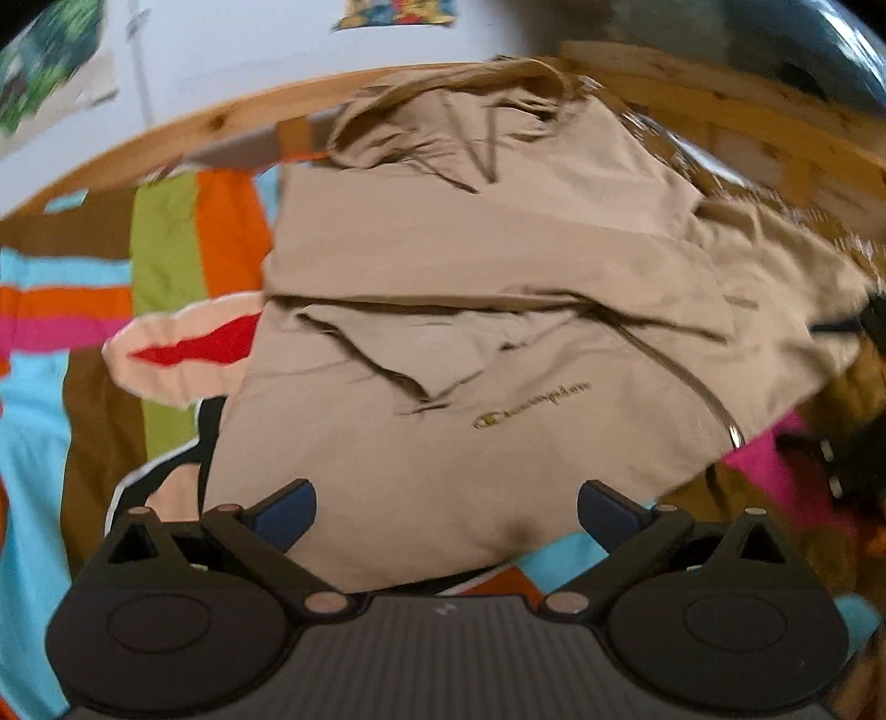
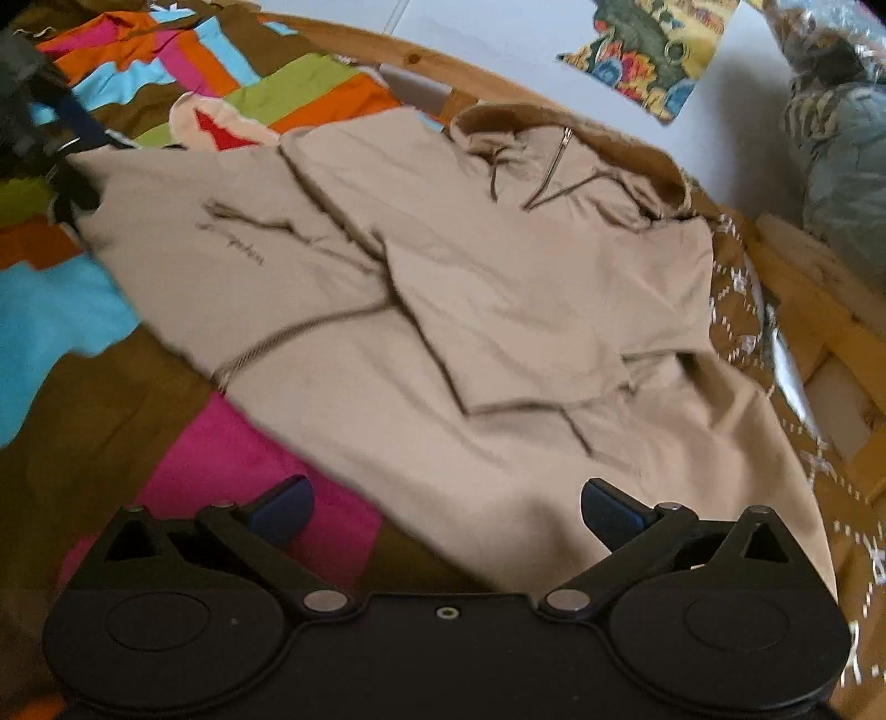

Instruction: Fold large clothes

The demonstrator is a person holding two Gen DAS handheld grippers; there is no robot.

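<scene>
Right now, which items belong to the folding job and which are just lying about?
Job: beige hooded sweatshirt, left gripper, right gripper.

Lying about: multicoloured patchwork bedspread, pink and red fabric piece, wooden bed frame, colourful wall poster.

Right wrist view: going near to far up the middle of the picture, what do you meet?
Open right hand-held gripper → bottom hem of the beige zip-neck sweatshirt → its folded-over sleeve → its collar with the metal zip → pine wooden bed frame → white wall.
</scene>
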